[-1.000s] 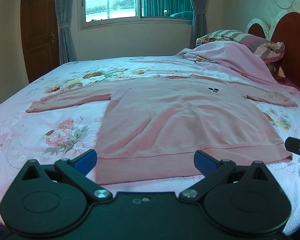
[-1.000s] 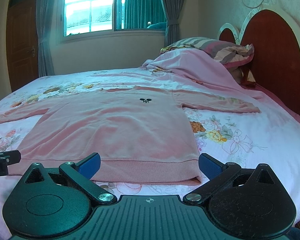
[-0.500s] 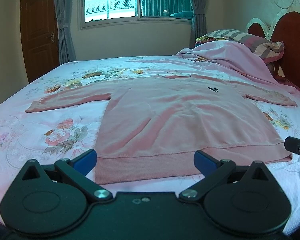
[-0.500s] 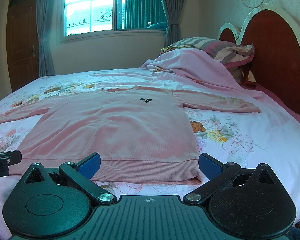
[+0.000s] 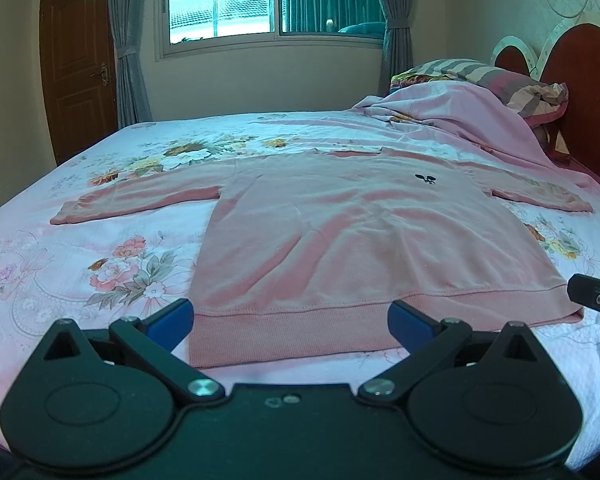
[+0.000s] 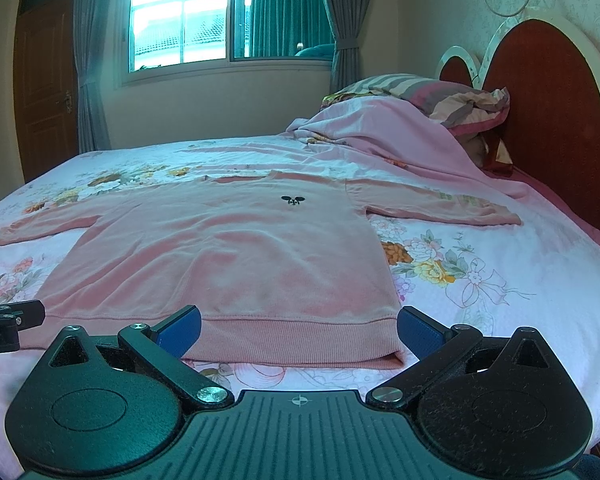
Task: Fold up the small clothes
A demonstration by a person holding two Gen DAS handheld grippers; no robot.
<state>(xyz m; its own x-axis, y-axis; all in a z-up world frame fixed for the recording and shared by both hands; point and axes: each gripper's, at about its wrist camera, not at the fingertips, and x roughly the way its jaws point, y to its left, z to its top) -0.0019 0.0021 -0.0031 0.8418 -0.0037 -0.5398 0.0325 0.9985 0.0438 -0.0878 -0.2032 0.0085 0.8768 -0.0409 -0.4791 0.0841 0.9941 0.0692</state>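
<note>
While one pink long-sleeved sweatshirt [image 5: 364,240] lay flat, the left gripper [image 5: 291,318] and right gripper [image 6: 300,325] gaped empty, their bases cropped.

Pink sweater [image 6: 228,264] lies flat on floral bedsheet [image 6: 480,280].

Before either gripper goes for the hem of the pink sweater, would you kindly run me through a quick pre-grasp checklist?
1. Pink sweater spread flat, front up: ok.
2. Both sleeves laid out to the sides, not tucked under: ok.
3. Left gripper open, jaws empty: ok.
4. Right gripper open, jaws empty: ok.
5. Hem within reach between both grippers' jaws, nothing lying on it: ok.
6. Crumpled pink blanket clear of the sweater's far sleeve: cannot tell, they look close.
</note>
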